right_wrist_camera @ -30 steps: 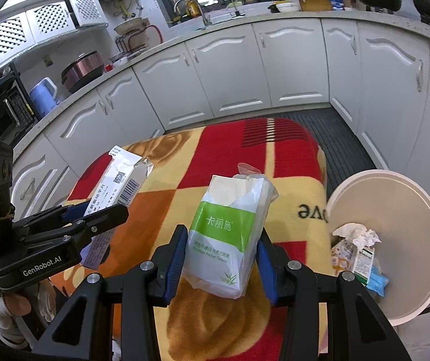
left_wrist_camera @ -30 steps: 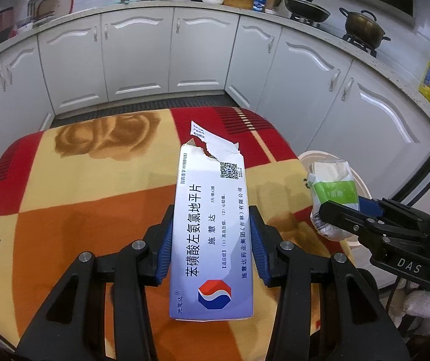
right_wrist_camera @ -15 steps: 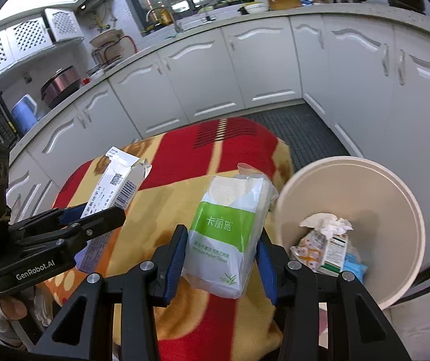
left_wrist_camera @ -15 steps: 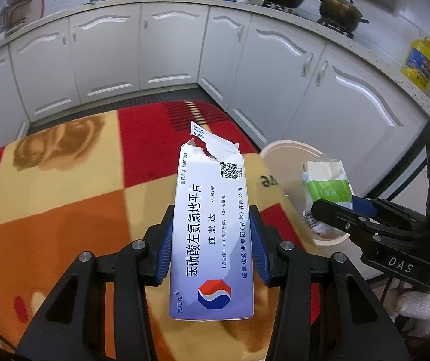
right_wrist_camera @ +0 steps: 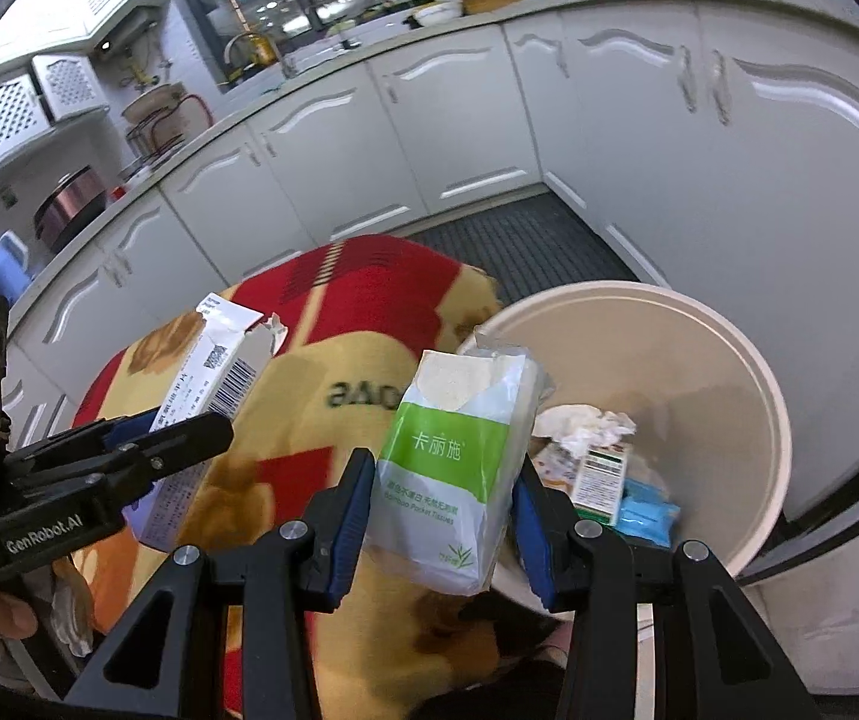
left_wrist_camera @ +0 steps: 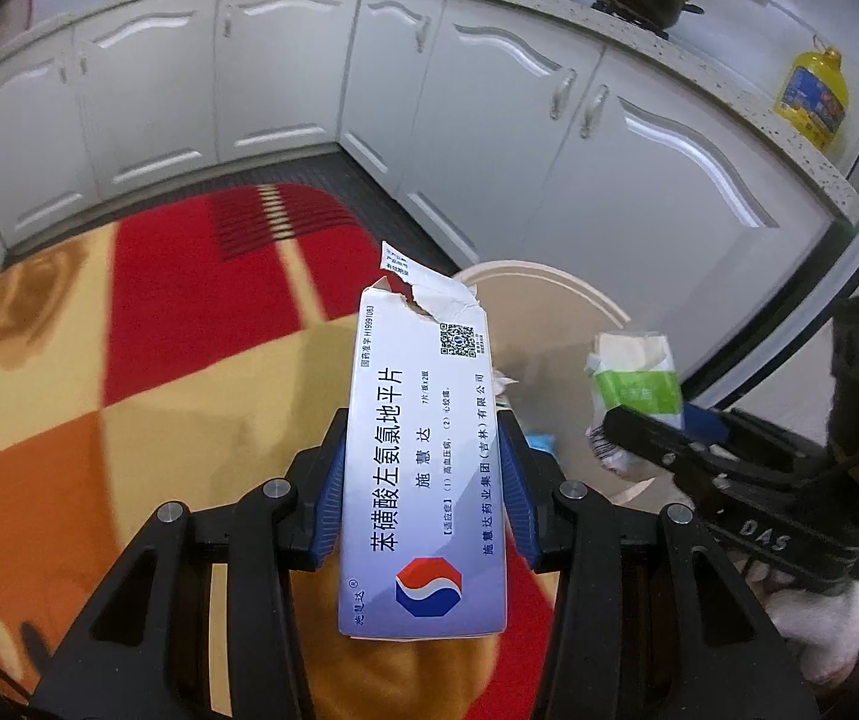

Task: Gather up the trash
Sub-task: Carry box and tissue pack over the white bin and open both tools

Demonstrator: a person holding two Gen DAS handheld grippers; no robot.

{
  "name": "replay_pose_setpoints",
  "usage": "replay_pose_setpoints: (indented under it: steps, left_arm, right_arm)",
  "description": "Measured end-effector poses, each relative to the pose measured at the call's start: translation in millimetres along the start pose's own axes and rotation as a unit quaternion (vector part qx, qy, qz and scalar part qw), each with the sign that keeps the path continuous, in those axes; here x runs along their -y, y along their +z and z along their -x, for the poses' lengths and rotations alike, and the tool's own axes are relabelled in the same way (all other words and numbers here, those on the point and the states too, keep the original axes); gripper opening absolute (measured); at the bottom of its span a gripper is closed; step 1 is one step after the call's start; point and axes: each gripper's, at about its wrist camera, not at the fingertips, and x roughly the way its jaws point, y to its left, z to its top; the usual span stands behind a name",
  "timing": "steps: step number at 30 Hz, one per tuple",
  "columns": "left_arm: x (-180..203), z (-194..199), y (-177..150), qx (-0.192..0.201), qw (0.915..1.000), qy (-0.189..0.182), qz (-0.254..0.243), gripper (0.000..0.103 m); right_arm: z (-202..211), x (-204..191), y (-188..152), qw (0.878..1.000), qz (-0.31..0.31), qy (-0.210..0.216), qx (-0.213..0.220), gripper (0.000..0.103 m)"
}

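Note:
My left gripper (left_wrist_camera: pixel 423 483) is shut on a torn white and lilac medicine box (left_wrist_camera: pixel 423 468), held above the blanket-covered table near its right edge. My right gripper (right_wrist_camera: pixel 444 501) is shut on a green and white tissue pack (right_wrist_camera: pixel 450 468), held at the near rim of a cream trash bin (right_wrist_camera: pixel 753 372). The bin holds crumpled tissue (right_wrist_camera: pixel 585 426), a small carton and a blue wrapper. In the left wrist view the bin (left_wrist_camera: pixel 555 282) lies just beyond the box, and the right gripper (left_wrist_camera: pixel 663 432) with the tissue pack (left_wrist_camera: pixel 639 384) is to the right.
A red, orange and yellow blanket (left_wrist_camera: pixel 129 360) covers the table. White kitchen cabinets (left_wrist_camera: pixel 489 120) curve around behind, with a dark floor mat (right_wrist_camera: pixel 519 240) in front of them. A yellow oil bottle (left_wrist_camera: pixel 813 96) and pots stand on the counter.
Both grippers have moved right with their loads, from over the blanket toward the bin. The bin now sits directly ahead of both.

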Motion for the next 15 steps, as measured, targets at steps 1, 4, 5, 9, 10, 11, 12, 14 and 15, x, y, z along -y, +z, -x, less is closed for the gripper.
replay_pose_setpoints:
  steps: [1, 4, 5, 9, 10, 11, 12, 14, 15]
  left_arm:
    - [3.2, -5.1, 2.9, -0.004, 1.0000, -0.005, 0.000, 0.043]
    - [13.3, -20.6, 10.4, -0.014, 0.9997, -0.020, -0.003, 0.043]
    - [16.4, -25.1, 12.5, -0.016, 0.9996, -0.025, -0.005, 0.043]
    - [28.6, -46.8, 20.5, -0.029, 0.9988, -0.037, -0.011, 0.043]
    - [30.2, -50.6, 21.8, -0.031, 0.9987, -0.038, -0.012, 0.043]
    - [32.1, -54.8, 23.4, -0.032, 0.9986, -0.040, -0.013, 0.043]
    - [32.7, -58.2, 24.6, -0.034, 0.9984, -0.043, -0.012, 0.043]
    - [34.5, -65.5, 27.5, -0.037, 0.9980, -0.050, -0.009, 0.043]
    - [35.1, -68.9, 28.8, -0.039, 0.9977, -0.056, -0.008, 0.043]
  right_arm:
    - [-1.0, 7.5, -0.3, 1.000, -0.005, -0.005, -0.001, 0.043]
    - [-4.8, 25.0, -0.8, 1.000, -0.021, -0.019, -0.005, 0.043]
    - [-5.7, 29.6, -0.9, 0.999, -0.025, -0.023, -0.006, 0.043]
    - [-10.5, 47.6, -3.5, 0.998, -0.042, -0.034, -0.011, 0.043]
    - [-13.0, 51.8, -4.1, 0.998, -0.045, -0.037, -0.014, 0.043]
    - [-14.7, 54.1, -4.4, 0.998, -0.047, -0.041, -0.016, 0.043]
    - [-16.2, 56.4, -5.1, 0.998, -0.049, -0.044, -0.017, 0.043]
    - [-20.9, 61.7, -4.9, 0.997, -0.055, -0.054, -0.022, 0.043]
    - [-23.1, 63.9, -5.5, 0.996, -0.057, -0.059, -0.025, 0.044]
